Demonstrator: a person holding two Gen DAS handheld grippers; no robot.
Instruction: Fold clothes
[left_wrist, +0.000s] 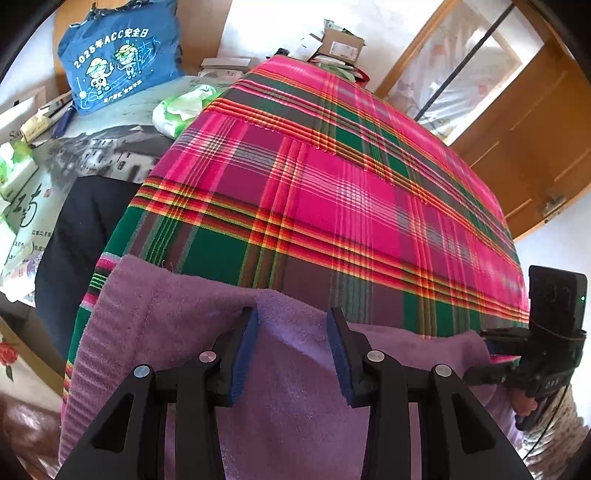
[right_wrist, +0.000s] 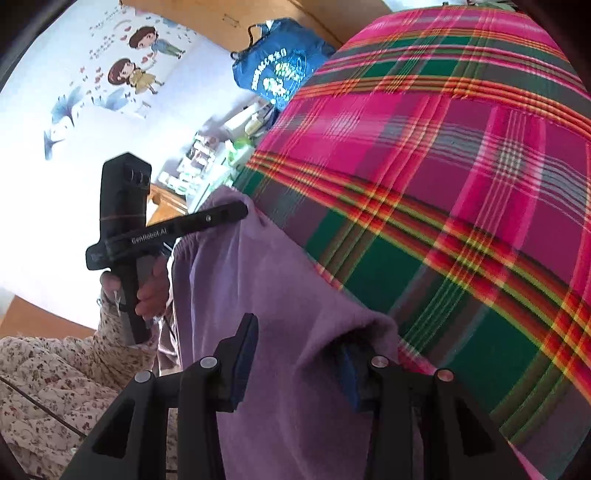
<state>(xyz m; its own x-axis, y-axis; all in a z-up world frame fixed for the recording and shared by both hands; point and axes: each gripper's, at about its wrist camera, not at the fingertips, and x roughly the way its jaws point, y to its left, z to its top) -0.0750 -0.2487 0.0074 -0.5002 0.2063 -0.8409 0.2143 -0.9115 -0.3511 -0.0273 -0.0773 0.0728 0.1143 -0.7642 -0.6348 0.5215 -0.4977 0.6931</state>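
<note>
Clearly we have the soft purple fleece garment (left_wrist: 295, 369) hanging between our two grippers at the near edge of the bright pink, green and red plaid cloth (left_wrist: 332, 192) that covers the work surface, with the garment's far edge just lapping onto the plaid. Our chief worry is a slip: the fleece is thick and limp, each side seems held by only a narrow fold, and if one side lets go while the other holds, the garment would sag crooked and the fold would land skewed. A second risk is dragging the plaid cloth along with the fleece, since the two touch along the near edge, and bunching it. We would also watch the left edge of the surface, where the garment hangs close to the drop. On the left gripper (left_wrist: 291, 354), the jaws stand about half apart and the fleece rises between the blue pads (left_wrist: 242, 354), draping over the tips, so we judge it clamped on a bunched fold. On the right gripper (right_wrist: 295, 365), the jaws stand at a similar half width, with a fold of fleece draped over the right finger and filling the gap, which reads as a grasp too.
</note>
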